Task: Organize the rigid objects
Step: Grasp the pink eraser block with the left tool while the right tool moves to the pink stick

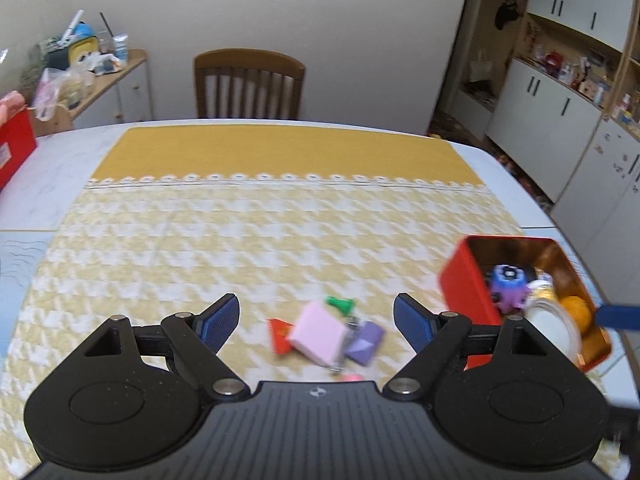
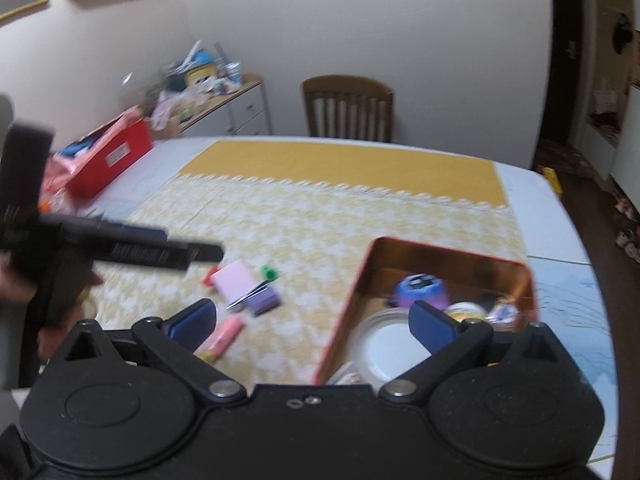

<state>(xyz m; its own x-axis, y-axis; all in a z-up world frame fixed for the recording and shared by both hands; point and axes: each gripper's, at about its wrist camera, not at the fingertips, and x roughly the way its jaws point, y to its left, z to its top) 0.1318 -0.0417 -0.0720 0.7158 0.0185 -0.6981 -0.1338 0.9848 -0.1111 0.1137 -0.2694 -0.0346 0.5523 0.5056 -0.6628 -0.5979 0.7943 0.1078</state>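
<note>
A small pile of rigid pieces lies on the yellow patterned cloth (image 1: 248, 240): a pink block (image 1: 318, 334), a purple block (image 1: 364, 342), a red piece (image 1: 280, 336) and a green piece (image 1: 340, 304). My left gripper (image 1: 316, 320) hovers open over the pile, holding nothing. To the right stands an open red tin (image 1: 468, 292) holding a purple toy (image 1: 508, 284), a white round lid (image 1: 554, 330) and other bits. My right gripper (image 2: 314, 318) is wide open and empty, straddling the left wall of the tin (image 2: 344, 312). A pink stick (image 2: 224, 338) lies near its left finger.
A red box (image 2: 108, 160) sits at the table's far left. A wooden chair (image 1: 248, 84) stands behind the table, and a cluttered side cabinet (image 1: 100, 80) is by the wall. White cupboards (image 1: 552, 120) line the right. A blurred finger of the left gripper (image 2: 160, 250) crosses the right wrist view.
</note>
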